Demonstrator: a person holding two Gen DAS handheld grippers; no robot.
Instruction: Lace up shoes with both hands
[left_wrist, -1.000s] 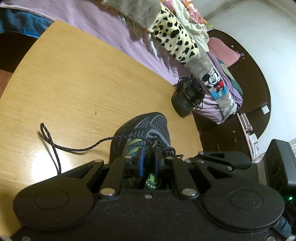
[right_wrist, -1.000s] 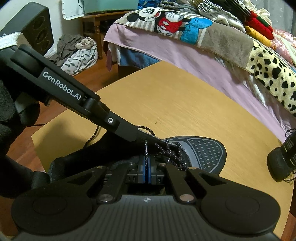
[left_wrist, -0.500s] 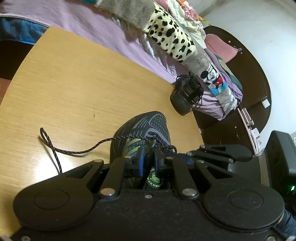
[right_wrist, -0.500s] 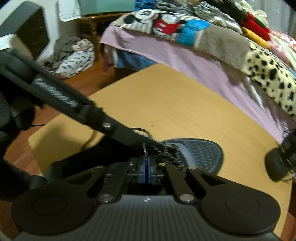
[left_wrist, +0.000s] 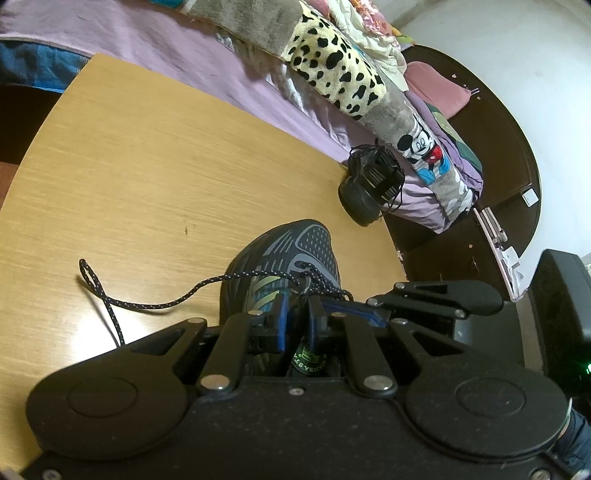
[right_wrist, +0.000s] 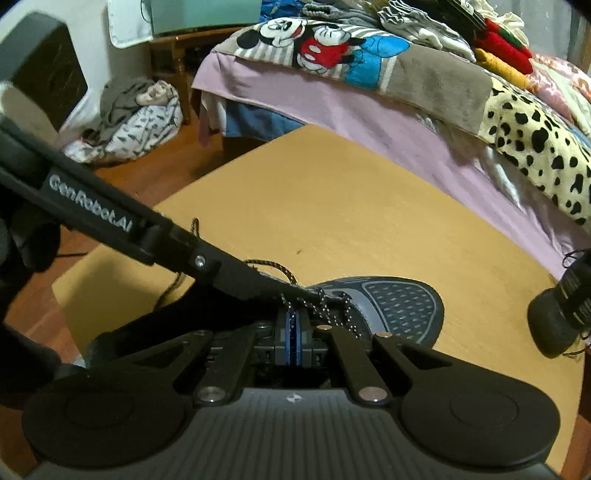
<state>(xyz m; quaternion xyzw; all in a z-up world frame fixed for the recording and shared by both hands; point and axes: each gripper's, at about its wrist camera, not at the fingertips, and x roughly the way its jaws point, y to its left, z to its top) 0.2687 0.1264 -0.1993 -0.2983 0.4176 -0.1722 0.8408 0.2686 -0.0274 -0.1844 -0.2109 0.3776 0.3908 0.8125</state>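
Note:
A dark grey mesh shoe (left_wrist: 295, 251) (right_wrist: 399, 306) lies on the wooden table (left_wrist: 147, 166), toe pointing away. Its black speckled lace (left_wrist: 166, 304) trails off to the left and ends in a small loop. My left gripper (left_wrist: 297, 299) sits over the lacing with its jaws a narrow gap apart. A lace tip lies at that gap, and I cannot tell whether the pads press on it. In the right wrist view the left gripper (right_wrist: 314, 293) reaches in from the left. My right gripper (right_wrist: 291, 314) is shut on a strand of the lace (right_wrist: 286, 275) just beside it.
A second black shoe (left_wrist: 369, 184) (right_wrist: 561, 317) stands at the table's far right edge. A bed (right_wrist: 332, 96) piled with blankets runs along the far side. A black speaker (left_wrist: 561, 295) stands to the right, and a heap of clothes (right_wrist: 125, 122) lies on the floor.

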